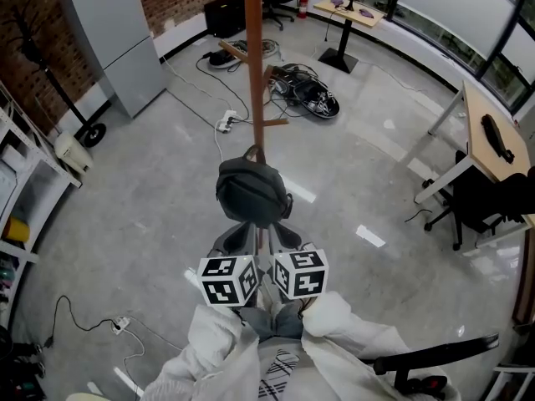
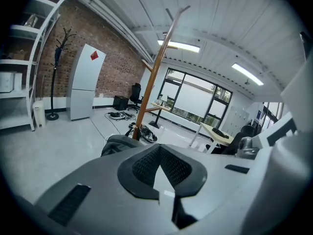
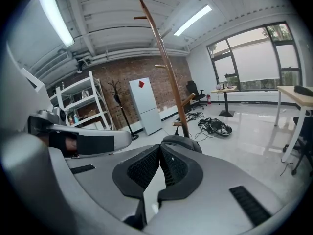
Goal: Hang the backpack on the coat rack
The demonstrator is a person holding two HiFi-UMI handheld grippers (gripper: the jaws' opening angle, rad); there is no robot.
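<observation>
Both my tongs were closed with nothing in them. The left gripper [image 2: 159,147] and the right gripper [image 3: 160,147] each had their ribbed pads pressed together at the tips. They sat side by side, just short of the coat rack [image 1: 254,65]. The backpack [image 1: 251,192] was against the rack's pole, low down, with its top loop up by the pole beneath a short peg. I judged it hung, though the catch itself was hidden from me. To finish well I would hold the tongs clear of it, watch for swaying or slipping, and reach in only if the loop sat shallow on the peg. The bag was dark, rounded and soft-looking, bulging outward from the rack, and its straps were out of my sight.
</observation>
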